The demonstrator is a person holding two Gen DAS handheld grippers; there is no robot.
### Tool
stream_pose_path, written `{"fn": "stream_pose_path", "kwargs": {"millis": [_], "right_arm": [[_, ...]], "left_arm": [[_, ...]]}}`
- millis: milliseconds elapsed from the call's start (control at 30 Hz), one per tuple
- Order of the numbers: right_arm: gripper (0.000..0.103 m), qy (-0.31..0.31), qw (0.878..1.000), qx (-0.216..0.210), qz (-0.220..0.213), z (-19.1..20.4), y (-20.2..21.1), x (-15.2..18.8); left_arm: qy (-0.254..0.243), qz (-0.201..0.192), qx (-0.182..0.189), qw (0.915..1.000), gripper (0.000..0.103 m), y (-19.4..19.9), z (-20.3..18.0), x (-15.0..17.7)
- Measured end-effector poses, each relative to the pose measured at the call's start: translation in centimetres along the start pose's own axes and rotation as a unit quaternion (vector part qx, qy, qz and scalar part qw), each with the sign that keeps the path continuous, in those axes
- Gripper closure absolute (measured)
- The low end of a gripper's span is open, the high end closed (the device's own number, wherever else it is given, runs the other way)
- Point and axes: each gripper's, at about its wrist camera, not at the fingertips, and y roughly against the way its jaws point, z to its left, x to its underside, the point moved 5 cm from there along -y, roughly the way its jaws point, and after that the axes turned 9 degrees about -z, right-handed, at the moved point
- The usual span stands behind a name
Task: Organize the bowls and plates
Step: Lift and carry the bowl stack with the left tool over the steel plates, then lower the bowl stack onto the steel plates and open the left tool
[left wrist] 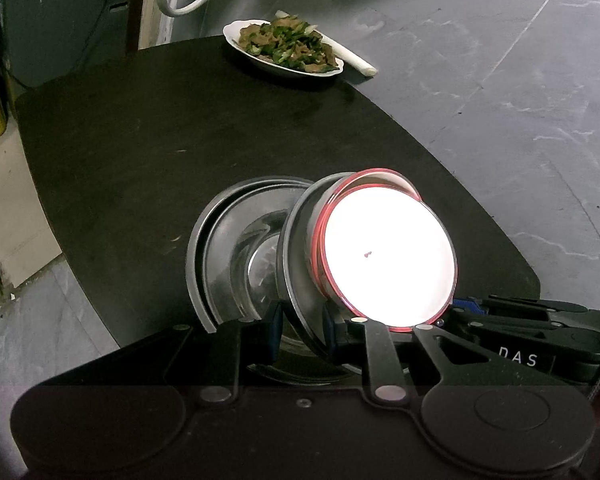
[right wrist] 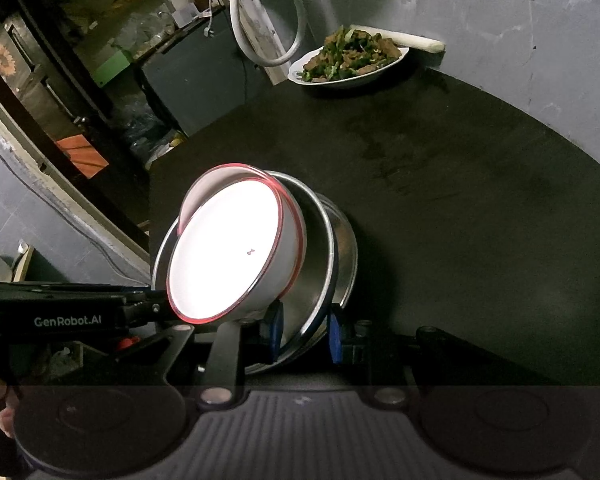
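Left gripper [left wrist: 302, 330] clamps narrow on the rim of a steel plate [left wrist: 296, 264]; right gripper [right wrist: 305, 332] grips the same steel plate [right wrist: 320, 240] at its rim from the opposite side. Plate is tilted steeply on edge, carrying two nested white red-rimmed bowls [left wrist: 388, 252], their mouths facing back toward the cameras. The stack sits over a steel bowl [left wrist: 236, 248] on the near part of the dark round table [left wrist: 140, 140]. Dish of food [left wrist: 284, 46] and a white stalk [left wrist: 352, 58] at the far edge.
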Motion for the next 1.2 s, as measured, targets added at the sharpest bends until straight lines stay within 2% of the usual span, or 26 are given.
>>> {"fn": "stream_pose_path", "kwargs": {"millis": [1200], "right_arm": [[0.077, -0.001, 1.000, -0.002, 0.014, 1.7, -2.2, 0.0]], "left_arm": [[0.024, 0.011, -0.019, 0.9995, 0.081, -0.3, 1.9, -0.2]]}}
